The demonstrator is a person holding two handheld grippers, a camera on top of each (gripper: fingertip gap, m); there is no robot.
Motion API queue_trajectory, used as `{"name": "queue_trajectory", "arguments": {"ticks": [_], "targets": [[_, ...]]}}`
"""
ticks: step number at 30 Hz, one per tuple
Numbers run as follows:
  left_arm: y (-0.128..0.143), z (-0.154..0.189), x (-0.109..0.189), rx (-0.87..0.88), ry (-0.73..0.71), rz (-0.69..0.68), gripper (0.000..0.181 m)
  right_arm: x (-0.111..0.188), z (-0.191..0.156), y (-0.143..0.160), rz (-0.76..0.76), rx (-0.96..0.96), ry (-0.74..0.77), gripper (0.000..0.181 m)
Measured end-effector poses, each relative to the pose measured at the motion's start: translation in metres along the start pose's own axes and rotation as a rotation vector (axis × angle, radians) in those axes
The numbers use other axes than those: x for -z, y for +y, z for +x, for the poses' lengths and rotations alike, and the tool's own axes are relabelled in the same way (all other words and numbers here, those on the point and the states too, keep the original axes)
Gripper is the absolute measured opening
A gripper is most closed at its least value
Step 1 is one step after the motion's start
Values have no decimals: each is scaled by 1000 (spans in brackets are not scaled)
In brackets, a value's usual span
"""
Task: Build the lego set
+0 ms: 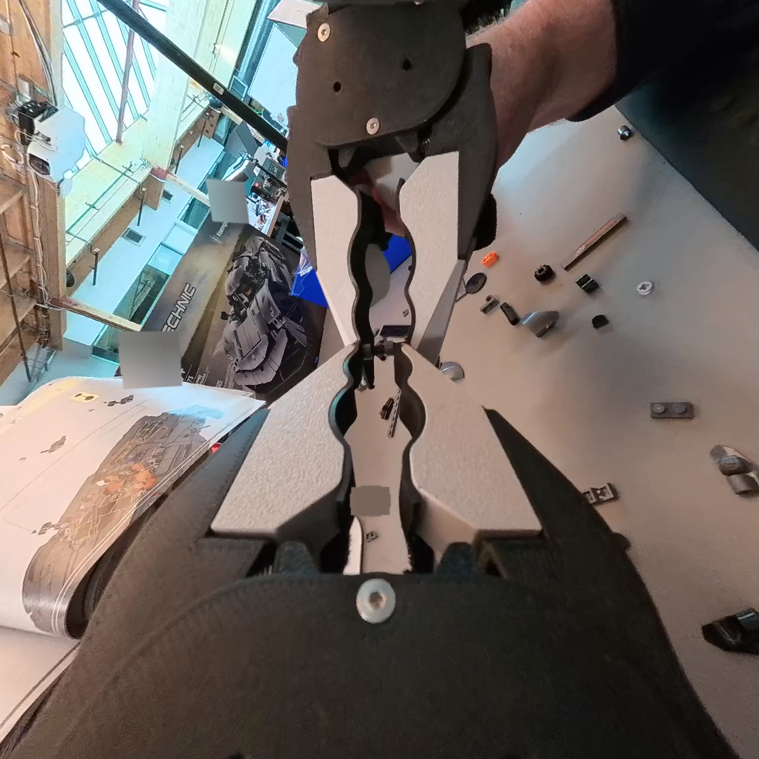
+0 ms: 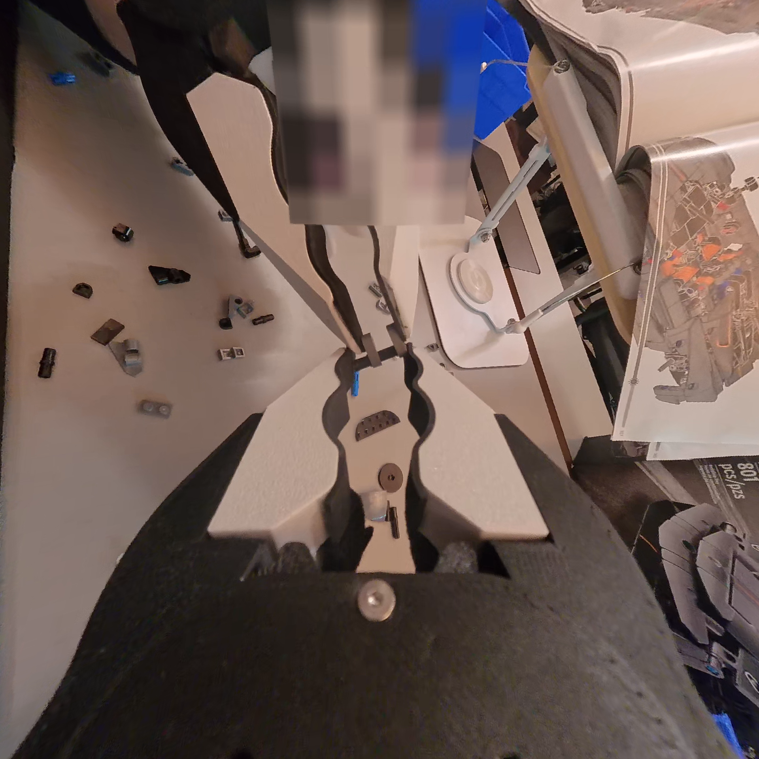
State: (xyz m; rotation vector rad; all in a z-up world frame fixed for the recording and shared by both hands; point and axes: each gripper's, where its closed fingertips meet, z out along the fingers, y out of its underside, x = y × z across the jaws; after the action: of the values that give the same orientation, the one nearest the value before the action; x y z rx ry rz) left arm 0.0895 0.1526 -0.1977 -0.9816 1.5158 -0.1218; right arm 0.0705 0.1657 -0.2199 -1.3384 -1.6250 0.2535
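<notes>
**A:** Since the two tools meet tip to tip over the table [image 1: 575, 369], where exactly is the piece we care about?

**B:** Right at the junction. In the right wrist view a thin black axle [image 2: 380, 356] runs crosswise, with two small grey pieces [image 2: 371, 349] threaded on it. The right gripper [image 2: 378, 361] has its tongs drawn together on the axle's ends; the left gripper [image 1: 376, 354] comes in from the opposite side, its tips closed on the grey pieces. From the left wrist view it is a small dark cluster, too cramped to read finely.

**A:** So the step is seating those pieces along the axle?

**B:** That's my reading. To do it well, I'd keep both tools in line with the axle and push straight along it, not across, or the thin rod may twist out of the grip. Small squeezes, and check the grey pieces stay square to each other.

**A:** And around it?

**B:** A short blue pin [image 2: 355, 384] shows just below the axle; I cannot tell whether it's attached. Loose parts lie on the table beneath: a dark half-round plate [image 2: 377, 424], a black disc [image 2: 390, 476], and scattered grey and black bits to the side. The instruction booklet [image 1: 102, 472] lies open nearby, with the set's box [image 1: 254, 312] beyond.

**A:** So a drop means a hunt.

**B:** Likely, among look-alike pieces.
</notes>
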Motion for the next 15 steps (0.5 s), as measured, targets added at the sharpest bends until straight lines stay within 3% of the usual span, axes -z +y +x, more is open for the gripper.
{"name": "queue_trajectory", "arguments": {"ticks": [15], "targets": [[-4,2,1,19,17,1,10,1,-3,-1,-2,5,-9,19]]}}
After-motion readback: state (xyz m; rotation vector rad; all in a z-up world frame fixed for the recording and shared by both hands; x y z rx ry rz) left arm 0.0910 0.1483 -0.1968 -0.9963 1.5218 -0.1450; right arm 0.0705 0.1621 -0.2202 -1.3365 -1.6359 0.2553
